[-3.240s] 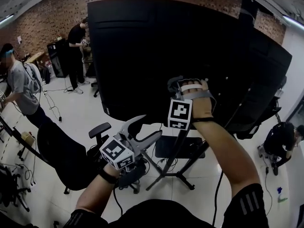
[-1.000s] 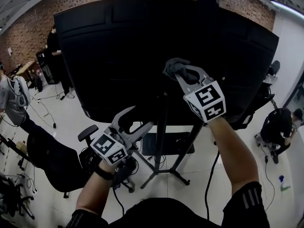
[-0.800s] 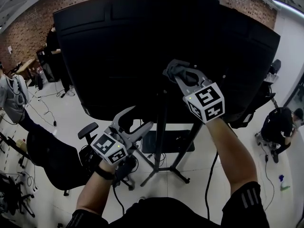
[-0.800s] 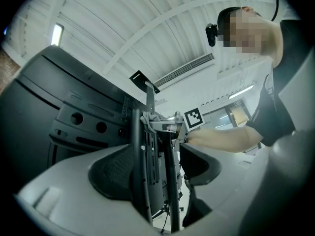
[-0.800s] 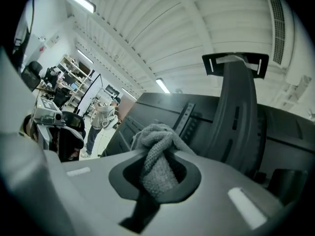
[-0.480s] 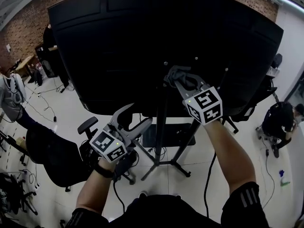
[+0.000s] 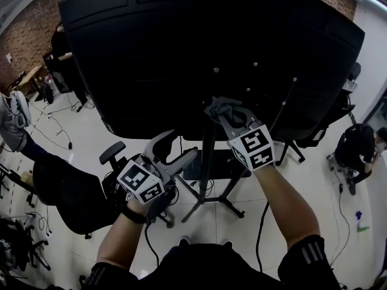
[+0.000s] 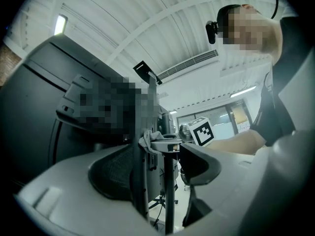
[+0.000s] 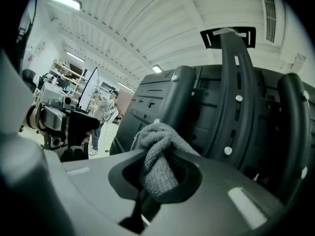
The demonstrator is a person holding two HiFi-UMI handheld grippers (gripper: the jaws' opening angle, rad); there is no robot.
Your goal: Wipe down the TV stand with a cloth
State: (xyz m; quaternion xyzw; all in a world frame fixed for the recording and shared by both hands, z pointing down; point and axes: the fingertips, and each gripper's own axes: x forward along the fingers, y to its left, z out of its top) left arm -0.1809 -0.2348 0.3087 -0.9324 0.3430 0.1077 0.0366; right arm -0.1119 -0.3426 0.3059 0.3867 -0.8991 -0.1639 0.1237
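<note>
Cloth (image 7: pixel 221 108), grey and bunched, is what my right gripper (image 7: pixel 226 115) has hold of. Its jaws are drawn in tight on a fold, and the rest of the wad bulges out ahead of the tips. From the right gripper view the fabric fills the hollow between the jaws completely.

I take the stand post (image 7: pixel 208 156) as my reference. The cloth is at the top of the post, where it meets the dark back of the TV (image 7: pixel 181 53). I cannot tell whether the fabric presses on the post or stops just short of it. The slotted bracket (image 9: pixel 236 97) runs up the TV's back just to the right of the cloth.

My left gripper (image 7: pixel 176 148) is left of the post and lower than the cloth. Its jaws are spread wide and grip nothing. In the left gripper view the post shows through the gap between them, apart from both.

At the foot of the post the stand legs (image 7: pixel 208 205) splay across the pale floor. An office chair (image 7: pixel 72 198) stands left of the post, and a person (image 7: pixel 355 153) crouches well off to its right.
</note>
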